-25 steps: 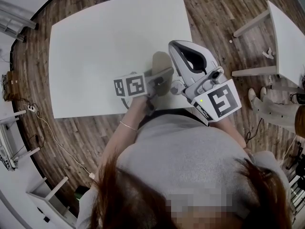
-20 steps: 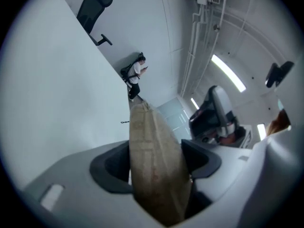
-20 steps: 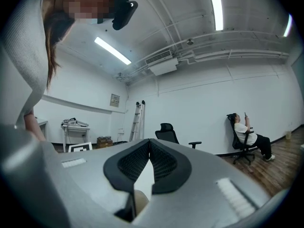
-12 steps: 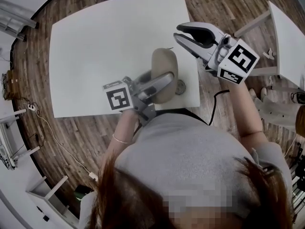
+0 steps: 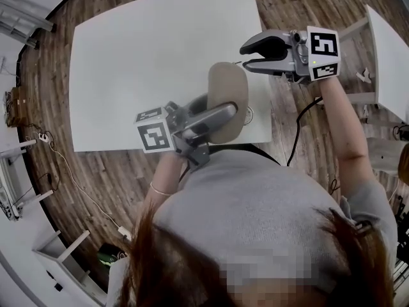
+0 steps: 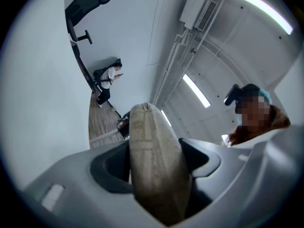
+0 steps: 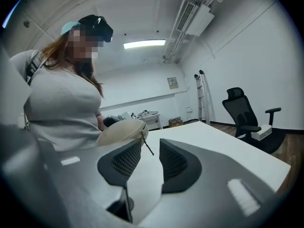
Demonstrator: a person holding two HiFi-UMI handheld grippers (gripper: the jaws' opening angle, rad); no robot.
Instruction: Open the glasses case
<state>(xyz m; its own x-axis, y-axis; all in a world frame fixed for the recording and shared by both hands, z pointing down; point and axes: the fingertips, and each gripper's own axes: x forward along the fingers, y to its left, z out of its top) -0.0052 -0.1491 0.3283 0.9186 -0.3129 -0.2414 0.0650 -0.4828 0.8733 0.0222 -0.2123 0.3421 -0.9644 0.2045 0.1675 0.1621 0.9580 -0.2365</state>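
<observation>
The beige oval glasses case [image 5: 228,91] is lifted above the white table [image 5: 140,56], with my left gripper [image 5: 216,117] shut across its near half. In the left gripper view the case [image 6: 154,165] fills the gap between the jaws [image 6: 156,161] and stands on edge. My right gripper [image 5: 245,56] points left, just beyond the case's far end. Its jaws have just been opening and stand apart. From the right gripper view the case [image 7: 121,132] lies ahead to the left. A thin dark pull [image 7: 147,146] hangs from its tip in line with my right gripper [image 7: 151,152]; the pads do not press on it.
A small round object [image 5: 246,115] lies on the table near its front edge, under the case. A second white table [image 5: 390,50] stands to the right. A cable [image 5: 299,130] runs down by my right arm. A black office chair [image 7: 242,112] stands past the table's far side.
My left gripper has lifted the case off the table and tilted it up. My right gripper has swung from near my body out to the case's far end, turned leftward, and its jaws have parted.
</observation>
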